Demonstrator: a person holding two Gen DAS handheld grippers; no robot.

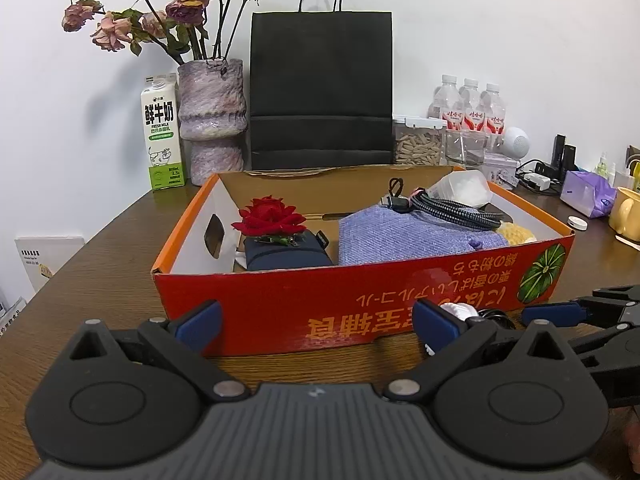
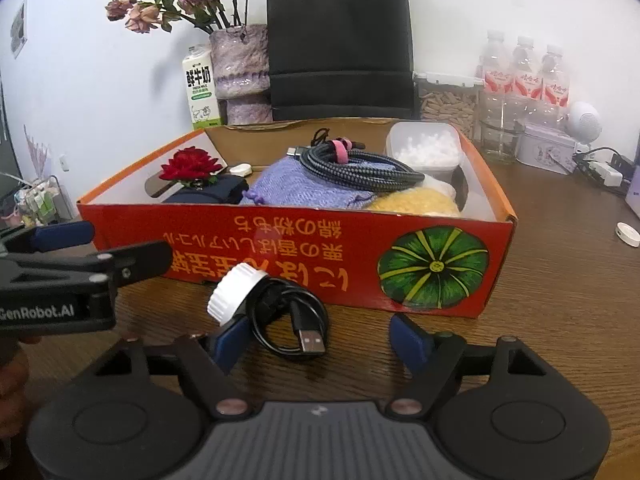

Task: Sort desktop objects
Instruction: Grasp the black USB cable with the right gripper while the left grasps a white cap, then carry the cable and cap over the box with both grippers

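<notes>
Fingers of the left gripper (image 1: 316, 322) and right gripper (image 2: 326, 340) are spread, empty. One black USB cable (image 2: 294, 326) and one white cap (image 2: 234, 290) lie on the worktop (image 2: 560, 300), near the red box (image 2: 304, 258); bare room right.

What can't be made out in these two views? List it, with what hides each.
- Navy pouch, left wrist view: lower part hidden by the box front wall.
- Yellow item, right wrist view: mostly behind the box wall and purple cloth; identity unclear.
- White-capped item: its body hidden by the right gripper's finger.
- Black USB cable, left wrist view: mostly behind the left gripper's finger.
</notes>
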